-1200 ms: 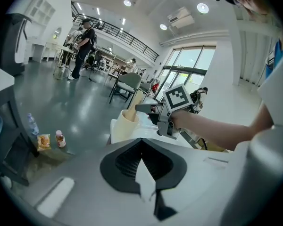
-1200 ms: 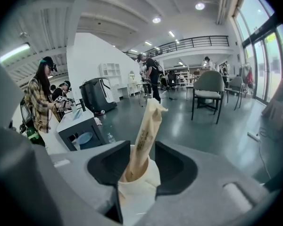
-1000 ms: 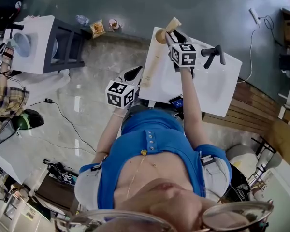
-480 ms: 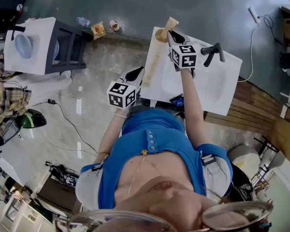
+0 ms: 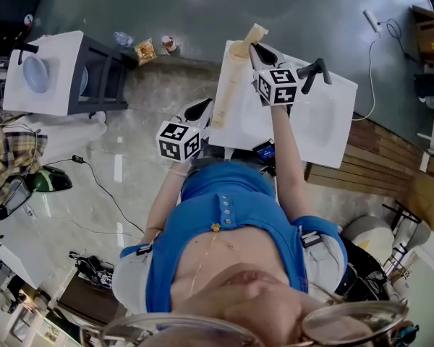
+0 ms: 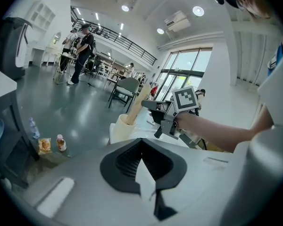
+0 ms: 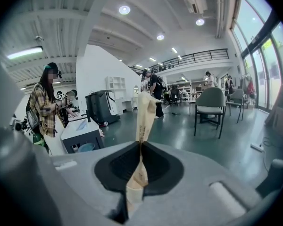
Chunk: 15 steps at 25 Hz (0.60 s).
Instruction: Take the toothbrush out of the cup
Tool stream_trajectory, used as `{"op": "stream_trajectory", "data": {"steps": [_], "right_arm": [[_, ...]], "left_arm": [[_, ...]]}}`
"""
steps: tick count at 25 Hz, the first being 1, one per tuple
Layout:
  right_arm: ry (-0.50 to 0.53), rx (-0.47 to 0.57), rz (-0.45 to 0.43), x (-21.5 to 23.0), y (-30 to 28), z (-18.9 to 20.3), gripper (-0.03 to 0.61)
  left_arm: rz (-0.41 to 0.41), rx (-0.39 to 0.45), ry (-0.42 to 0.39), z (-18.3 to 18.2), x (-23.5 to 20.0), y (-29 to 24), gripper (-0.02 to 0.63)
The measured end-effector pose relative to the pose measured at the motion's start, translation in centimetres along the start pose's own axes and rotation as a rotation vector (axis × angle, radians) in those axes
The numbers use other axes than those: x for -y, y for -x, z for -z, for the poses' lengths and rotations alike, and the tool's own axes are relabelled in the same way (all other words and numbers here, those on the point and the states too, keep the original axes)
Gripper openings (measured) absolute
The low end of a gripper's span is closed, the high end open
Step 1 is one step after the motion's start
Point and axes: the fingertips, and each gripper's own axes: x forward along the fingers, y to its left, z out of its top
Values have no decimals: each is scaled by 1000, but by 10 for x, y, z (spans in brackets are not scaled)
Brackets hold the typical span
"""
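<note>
A cream cup point(image 5: 238, 52) stands at the far left corner of the white sink counter point(image 5: 333, 129). A toothbrush in a beige paper wrapper point(image 5: 257, 33) sticks up out of the cup. My right gripper point(image 5: 254, 49) has just been closing and is now shut on the wrapped toothbrush point(image 7: 144, 117), which runs up between the pads. From the left gripper view, the right gripper point(image 6: 153, 105) holds the toothbrush point(image 6: 138, 103) over the cup point(image 6: 124, 126). My left gripper point(image 5: 202, 110) hangs shut and empty near the counter's left front edge.
A black faucet point(image 5: 315, 71) rises from the sink just right of the right gripper. On the floor to the left stand a white cabinet with a blue bowl point(image 5: 47, 71) and some bottles point(image 5: 141, 48). A person in a plaid shirt point(image 7: 44, 108) and a chair point(image 7: 210, 108) are beyond.
The right gripper's jaws have closed on the toothbrush and the gripper has risen a little with it. The left gripper has stayed about where it was.
</note>
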Motion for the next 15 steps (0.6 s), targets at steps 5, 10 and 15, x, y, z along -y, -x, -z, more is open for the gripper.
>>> {"op": "stream_trajectory", "data": {"steps": [5, 10, 15], "right_arm": [[9, 74, 11, -4, 20, -21, 17], [11, 121, 27, -10, 41, -33, 17], [26, 145, 37, -19, 63, -37, 16]], "left_arm": [[14, 17, -25, -5, 4, 6, 0], [38, 21, -49, -5, 9, 14, 1], [60, 29, -69, -7, 15, 21, 1]]}}
